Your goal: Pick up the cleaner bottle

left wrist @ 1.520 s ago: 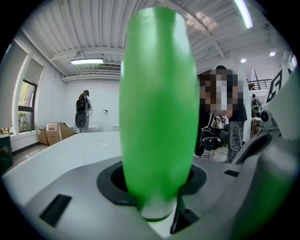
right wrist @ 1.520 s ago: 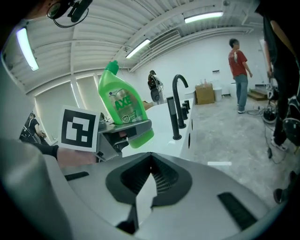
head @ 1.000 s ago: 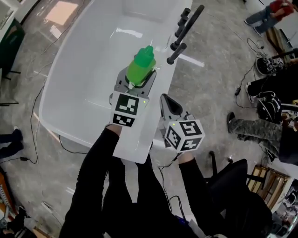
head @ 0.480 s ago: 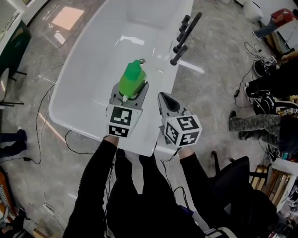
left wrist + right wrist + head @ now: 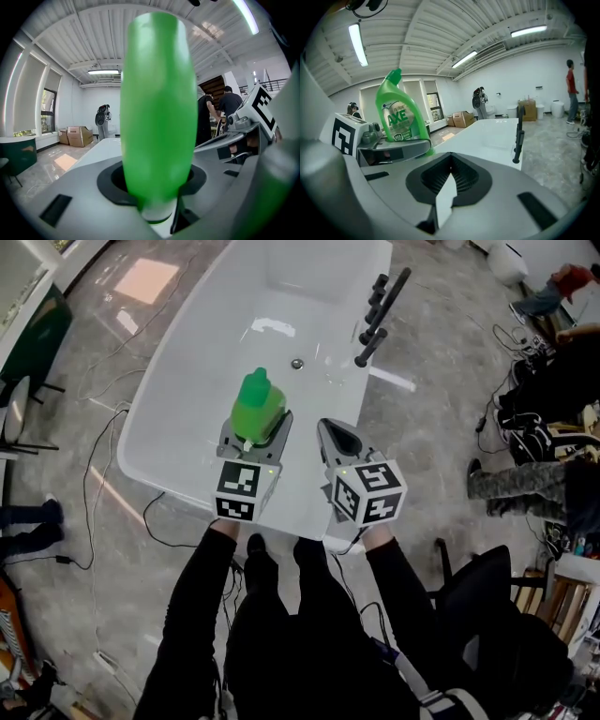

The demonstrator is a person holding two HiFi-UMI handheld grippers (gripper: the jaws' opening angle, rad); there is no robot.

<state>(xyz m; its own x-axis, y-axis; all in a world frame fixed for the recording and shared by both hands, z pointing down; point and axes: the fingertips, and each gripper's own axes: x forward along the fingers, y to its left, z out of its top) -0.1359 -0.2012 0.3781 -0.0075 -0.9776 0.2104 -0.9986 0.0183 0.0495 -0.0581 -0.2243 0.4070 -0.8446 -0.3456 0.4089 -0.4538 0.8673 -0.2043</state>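
The green cleaner bottle (image 5: 257,403) stands upright in my left gripper (image 5: 255,420), which is shut on its lower body above the near end of the white bathtub (image 5: 178,371). In the left gripper view the bottle (image 5: 158,108) fills the middle, wedged between the grey jaws of the left gripper (image 5: 157,190). My right gripper (image 5: 336,435) hovers just right of it over the tub's near rim, jaws together and empty. From the right gripper view the bottle (image 5: 401,117) shows its label at the left, and the right gripper (image 5: 450,183) has its dark pads meeting.
A black faucet column (image 5: 380,306) rises from the tub's far right rim. Cables (image 5: 103,474) trail over the grey floor at the left. People's legs and gear (image 5: 534,446) crowd the right side, and a black chair (image 5: 487,596) stands at the lower right.
Both grippers have drawn back toward the person and a little up, the left one carrying the bottle from near the faucet to the tub's near end. The grip has not altered.
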